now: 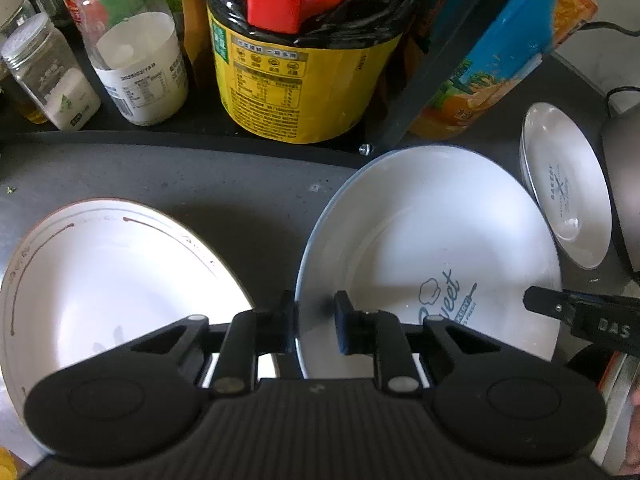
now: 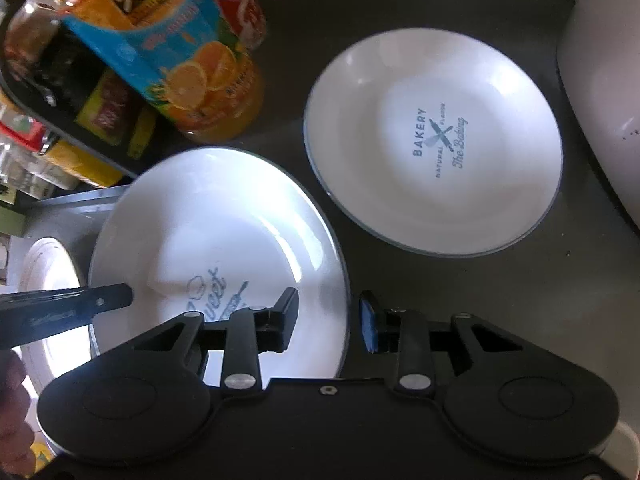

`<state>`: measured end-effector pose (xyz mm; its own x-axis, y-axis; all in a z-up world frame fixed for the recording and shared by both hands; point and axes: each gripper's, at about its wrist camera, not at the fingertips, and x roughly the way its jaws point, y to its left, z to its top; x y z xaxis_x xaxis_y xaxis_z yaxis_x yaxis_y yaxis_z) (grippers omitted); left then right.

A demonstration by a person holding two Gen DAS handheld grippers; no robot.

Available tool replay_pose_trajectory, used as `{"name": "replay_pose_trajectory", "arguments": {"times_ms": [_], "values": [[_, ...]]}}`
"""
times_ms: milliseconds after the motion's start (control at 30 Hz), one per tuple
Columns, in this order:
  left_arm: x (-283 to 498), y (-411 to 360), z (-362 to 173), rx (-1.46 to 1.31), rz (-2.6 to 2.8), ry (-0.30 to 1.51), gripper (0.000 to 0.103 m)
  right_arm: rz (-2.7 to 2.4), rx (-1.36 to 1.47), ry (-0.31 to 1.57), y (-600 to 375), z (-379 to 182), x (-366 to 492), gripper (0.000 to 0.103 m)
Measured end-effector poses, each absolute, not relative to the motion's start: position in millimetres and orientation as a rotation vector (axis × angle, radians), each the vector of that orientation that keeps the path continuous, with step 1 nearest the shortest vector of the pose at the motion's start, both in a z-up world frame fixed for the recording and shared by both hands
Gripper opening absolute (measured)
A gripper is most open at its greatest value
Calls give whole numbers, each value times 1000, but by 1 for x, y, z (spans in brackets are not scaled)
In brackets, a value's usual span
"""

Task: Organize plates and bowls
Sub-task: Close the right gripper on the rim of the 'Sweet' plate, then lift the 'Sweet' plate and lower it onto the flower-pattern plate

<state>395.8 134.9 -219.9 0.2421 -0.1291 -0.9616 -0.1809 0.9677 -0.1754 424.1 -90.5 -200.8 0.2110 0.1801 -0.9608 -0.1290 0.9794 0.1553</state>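
A white plate printed "Sweet" (image 1: 420, 240) (image 2: 208, 220) lies on the dark counter (image 1: 240, 200). My left gripper (image 1: 316, 324) straddles its left rim, one finger outside and one inside. The jaws are narrow, with a sliver of plate showing beside the inner pad. My right gripper (image 2: 328, 322) straddles the opposite rim with gaps on both sides. A "Bakery" plate (image 2: 432, 140) (image 1: 568, 200) sits to the right. A brown-trimmed white plate (image 1: 112, 272) (image 2: 48, 276) sits to the left.
Behind the plates a black rack holds a yellow-labelled jar (image 1: 296, 80) and white-filled jars (image 1: 136, 60). An orange juice bottle (image 2: 192, 60) and a red can (image 2: 240, 4) stand nearby. A grey appliance (image 2: 600, 80) borders the Bakery plate. A hand (image 2: 12, 400) shows at the left edge.
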Motion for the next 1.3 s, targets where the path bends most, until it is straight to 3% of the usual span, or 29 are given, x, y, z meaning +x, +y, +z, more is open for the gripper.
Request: {"name": "replay_pose_trajectory", "arguments": {"times_ms": [100,433,1300], "values": [[396,136,-221,-285,40,1329,18,220,28,1362,-86,-209,427,27],[383,145,-217,-344,66,1305,17,236,34,1333,-86,-205,420,21],[333,183,-160,-387,103,1198,17,408,-12,1214,-68,-154,375,16]]}}
